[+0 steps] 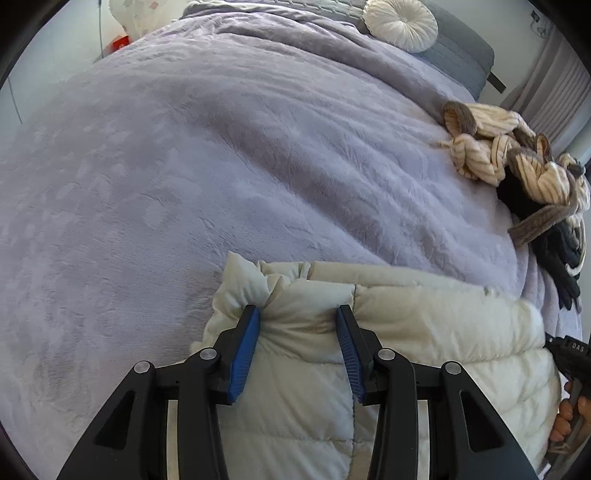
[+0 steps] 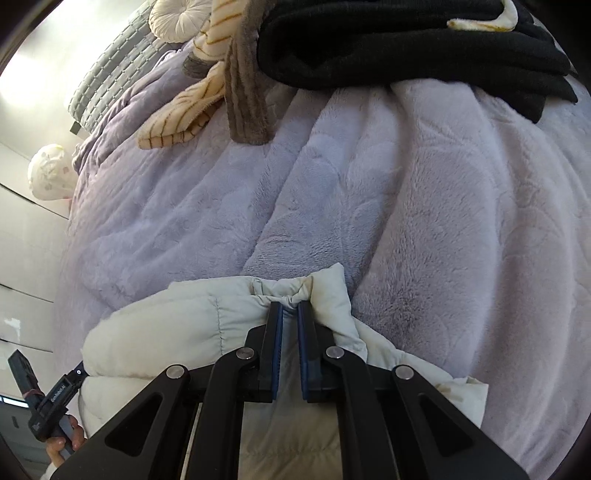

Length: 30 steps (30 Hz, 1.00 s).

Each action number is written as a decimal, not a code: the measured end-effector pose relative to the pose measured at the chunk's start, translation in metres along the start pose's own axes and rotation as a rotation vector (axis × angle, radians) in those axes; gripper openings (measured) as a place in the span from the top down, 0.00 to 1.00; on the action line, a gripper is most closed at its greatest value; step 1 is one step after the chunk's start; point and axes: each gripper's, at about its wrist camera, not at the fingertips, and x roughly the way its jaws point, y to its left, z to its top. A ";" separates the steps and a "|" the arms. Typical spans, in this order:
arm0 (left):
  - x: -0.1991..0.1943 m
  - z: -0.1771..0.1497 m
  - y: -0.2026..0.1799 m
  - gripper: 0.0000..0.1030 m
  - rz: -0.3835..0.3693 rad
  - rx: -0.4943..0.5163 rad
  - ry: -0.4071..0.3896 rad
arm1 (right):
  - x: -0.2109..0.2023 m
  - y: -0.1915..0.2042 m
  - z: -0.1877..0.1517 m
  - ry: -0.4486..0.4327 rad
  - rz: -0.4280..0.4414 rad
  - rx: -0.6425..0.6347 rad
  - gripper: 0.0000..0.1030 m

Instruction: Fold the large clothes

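A cream quilted puffer jacket point(image 1: 424, 332) lies on a lilac fleece blanket point(image 1: 221, 166), near the front of both views. My left gripper point(image 1: 298, 310) is shut on a thick bunch of the jacket's top edge; the fabric puckers against the blue pads point(image 1: 245, 350), which stand a hand's width apart. In the right wrist view, my right gripper point(image 2: 289, 304) is shut on a thin pinched fold at the jacket's point(image 2: 166, 325) other upper corner, its pads nearly touching. Both grippers point steeply down at the bed.
A striped cream and brown garment point(image 1: 491, 147) and a black garment point(image 2: 406, 44) are piled at the far right of the bed. A round pleated cushion point(image 1: 400, 22) and a grey pillow point(image 1: 461, 55) lie at the head. A hand point(image 1: 569, 417) holds the other gripper's handle.
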 end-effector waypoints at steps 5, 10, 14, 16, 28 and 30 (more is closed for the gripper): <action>-0.036 0.001 0.002 0.52 0.020 0.020 -0.010 | -0.028 0.009 -0.004 -0.014 0.031 -0.001 0.89; -0.072 -0.017 0.007 0.37 0.017 0.043 -0.018 | -0.058 0.021 -0.020 -0.034 0.086 0.006 0.89; -0.092 -0.041 0.013 0.37 0.030 0.050 0.007 | -0.082 0.032 -0.039 -0.036 0.120 -0.034 0.89; -0.099 -0.054 0.015 0.37 0.030 0.052 0.020 | -0.088 0.032 -0.051 -0.026 0.137 -0.025 0.89; -0.136 -0.130 0.027 0.07 0.032 0.026 0.065 | -0.128 0.003 -0.132 0.036 0.207 0.072 0.59; -0.136 -0.140 0.029 0.06 0.041 0.021 0.077 | -0.134 -0.001 -0.142 0.037 0.227 0.091 0.59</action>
